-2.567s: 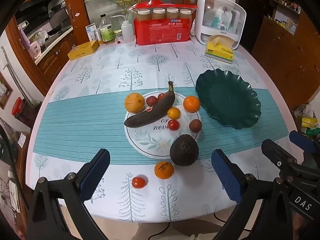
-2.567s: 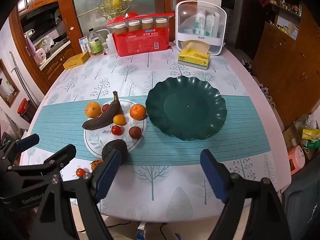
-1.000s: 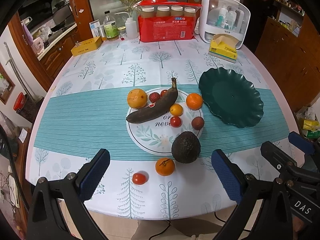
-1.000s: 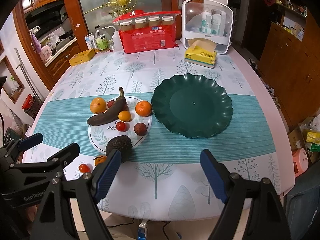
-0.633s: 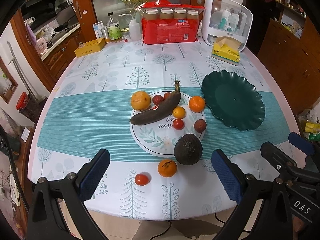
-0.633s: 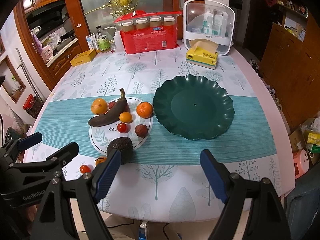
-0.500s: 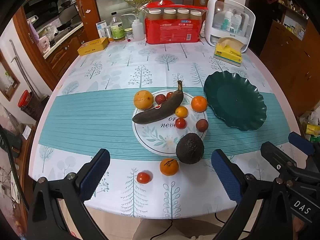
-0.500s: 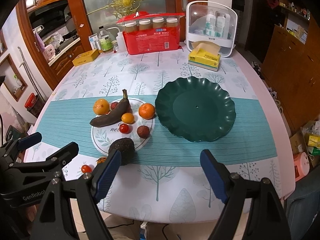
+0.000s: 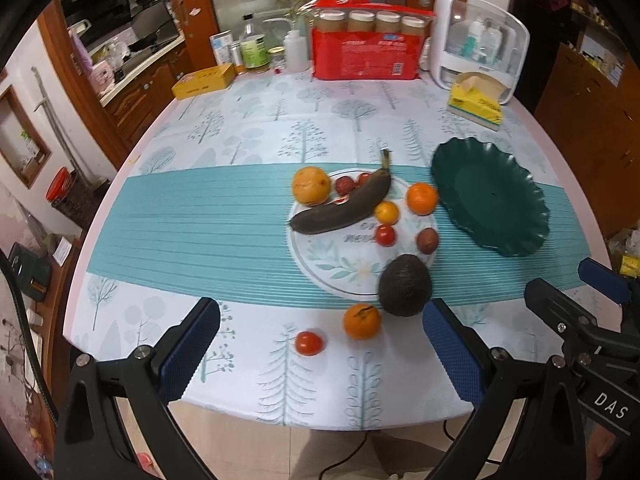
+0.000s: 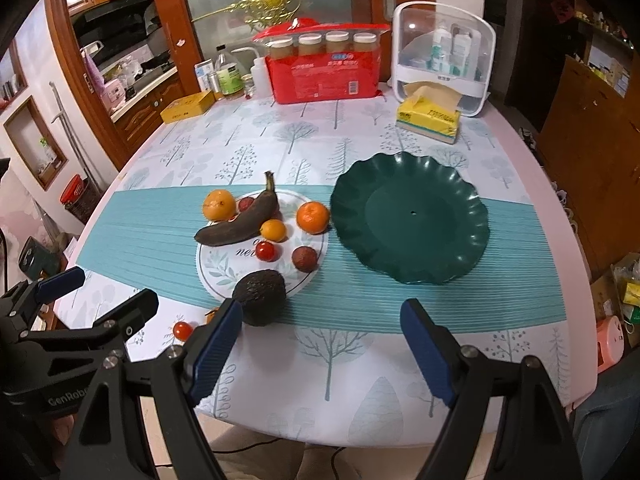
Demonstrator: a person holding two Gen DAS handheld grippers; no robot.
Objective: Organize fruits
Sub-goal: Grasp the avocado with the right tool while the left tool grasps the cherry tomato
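A white patterned plate point(image 9: 340, 264) point(image 10: 224, 268) holds a dark overripe banana point(image 9: 344, 210) point(image 10: 240, 226), oranges, small red fruits and a dark avocado point(image 9: 405, 285) point(image 10: 260, 291) at its near rim. A small orange point(image 9: 362, 321) and a cherry tomato point(image 9: 309, 343) point(image 10: 183, 330) lie on the cloth in front. An empty dark green scalloped plate point(image 9: 490, 196) point(image 10: 410, 216) sits to the right. My left gripper point(image 9: 320, 348) is open above the near table edge. My right gripper point(image 10: 320, 340) is open, in front of the avocado and green plate.
At the table's back stand a red package with jars point(image 10: 324, 68), a white organiser box point(image 10: 440, 60), a yellow tissue pack point(image 10: 430, 118), bottles point(image 10: 228, 74) and a yellow box point(image 10: 188, 106). Wooden cabinets flank both sides.
Both grippers have drifted back and to the left, so the fruit plate sits further right in the left view. No fruit has moved. Both stay open.
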